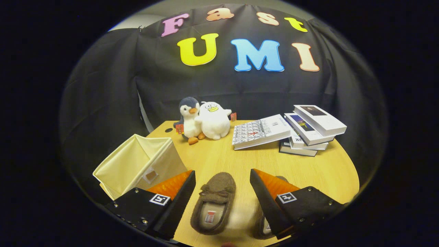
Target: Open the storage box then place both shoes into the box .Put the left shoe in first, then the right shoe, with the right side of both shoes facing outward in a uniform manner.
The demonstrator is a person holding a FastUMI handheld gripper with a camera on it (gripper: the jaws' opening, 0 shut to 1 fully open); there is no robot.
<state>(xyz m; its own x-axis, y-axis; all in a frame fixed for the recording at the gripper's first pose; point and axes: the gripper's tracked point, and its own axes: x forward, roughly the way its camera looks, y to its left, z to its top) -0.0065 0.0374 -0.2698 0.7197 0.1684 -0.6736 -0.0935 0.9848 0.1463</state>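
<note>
A brown slipper (214,202) with a small bow lies on the wooden table (319,171), toe pointing away, in the gap between my two fingers. A second brown slipper (263,228) lies beside it, mostly hidden behind the right finger (274,202). The cream fabric storage box (137,164) stands just beyond the left finger (171,199), its top open and nothing visible inside. My gripper (223,176) is open, hovering above the slippers, and its fingers touch neither shoe.
Two plush toys, a penguin (188,120) and a white duck (214,120), sit at the table's far edge. An open book (260,132) and a stack of books (313,128) lie beyond the right finger.
</note>
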